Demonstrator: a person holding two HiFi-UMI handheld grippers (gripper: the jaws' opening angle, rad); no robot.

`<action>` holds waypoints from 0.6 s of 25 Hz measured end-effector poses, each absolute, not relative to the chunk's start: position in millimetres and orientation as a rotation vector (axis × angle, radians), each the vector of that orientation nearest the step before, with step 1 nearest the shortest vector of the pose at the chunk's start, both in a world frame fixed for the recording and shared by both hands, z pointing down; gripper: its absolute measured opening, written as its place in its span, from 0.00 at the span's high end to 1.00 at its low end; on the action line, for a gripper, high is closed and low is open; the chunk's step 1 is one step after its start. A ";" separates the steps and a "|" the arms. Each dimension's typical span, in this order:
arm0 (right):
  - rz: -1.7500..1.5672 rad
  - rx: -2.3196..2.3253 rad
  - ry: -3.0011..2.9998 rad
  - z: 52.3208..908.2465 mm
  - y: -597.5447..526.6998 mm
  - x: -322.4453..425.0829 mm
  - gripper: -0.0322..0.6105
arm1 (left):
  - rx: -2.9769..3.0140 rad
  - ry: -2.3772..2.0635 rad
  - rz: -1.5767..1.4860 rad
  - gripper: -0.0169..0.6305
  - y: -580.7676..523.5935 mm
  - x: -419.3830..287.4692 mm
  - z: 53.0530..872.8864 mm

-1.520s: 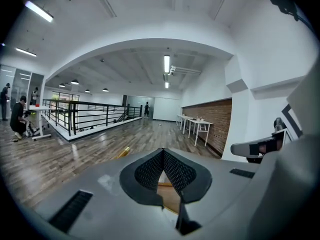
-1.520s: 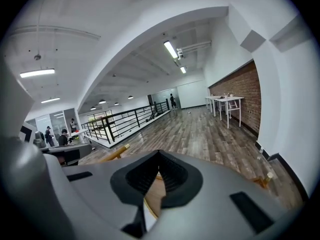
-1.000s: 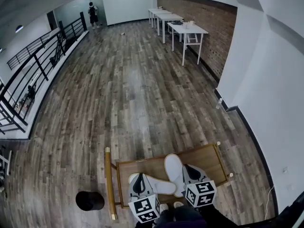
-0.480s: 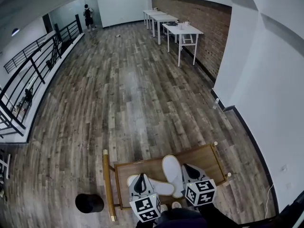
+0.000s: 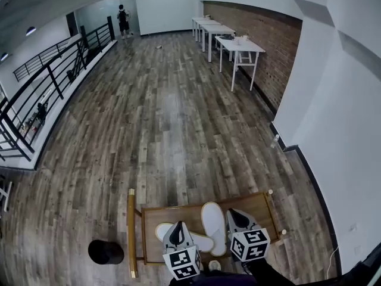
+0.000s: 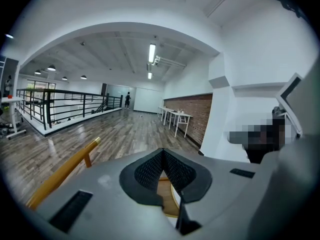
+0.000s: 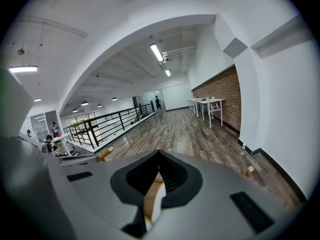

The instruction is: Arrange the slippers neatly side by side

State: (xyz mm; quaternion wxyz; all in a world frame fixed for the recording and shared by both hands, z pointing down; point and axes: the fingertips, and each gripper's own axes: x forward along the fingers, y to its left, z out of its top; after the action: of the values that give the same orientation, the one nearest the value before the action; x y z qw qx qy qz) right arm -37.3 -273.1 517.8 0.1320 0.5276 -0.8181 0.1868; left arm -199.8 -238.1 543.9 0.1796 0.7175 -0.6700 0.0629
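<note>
Nothing moved: near slipper [image 5: 162, 232] still lies toward 3 o'clock, far slipper [image 5: 213, 218] toward 12. My left gripper [image 5: 177, 226], right gripper [image 5: 234, 214] closed, empty; aligning unstarted.

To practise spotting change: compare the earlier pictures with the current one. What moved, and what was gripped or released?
Nothing clearly moved; only the head view itself shifted. On the brown wooden table, the white crosswise slipper and the white lengthwise slipper still lie at an angle, not side by side. The left tool and right tool still hover above them, shut and empty.
</note>
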 end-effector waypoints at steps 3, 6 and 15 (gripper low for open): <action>0.542 1.529 -2.378 518.2 -277.6 -35.8 0.95 | 1.980 -1.892 0.178 0.97 -236.1 -202.4 555.5; 0.555 1.529 -2.387 519.4 -281.0 -35.7 0.95 | 1.939 -1.884 0.181 0.97 -234.4 -205.3 568.0; 0.580 1.517 -2.385 526.3 -282.8 -32.0 0.95 | 1.538 -1.803 0.172 0.85 -219.0 -229.3 638.8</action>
State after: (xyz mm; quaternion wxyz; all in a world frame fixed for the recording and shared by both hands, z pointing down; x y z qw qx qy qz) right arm -32.0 -282.8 526.3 0.1277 0.5214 -0.8198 0.1995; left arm -229.3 -219.0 638.8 0.3732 0.6005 -0.7040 0.0671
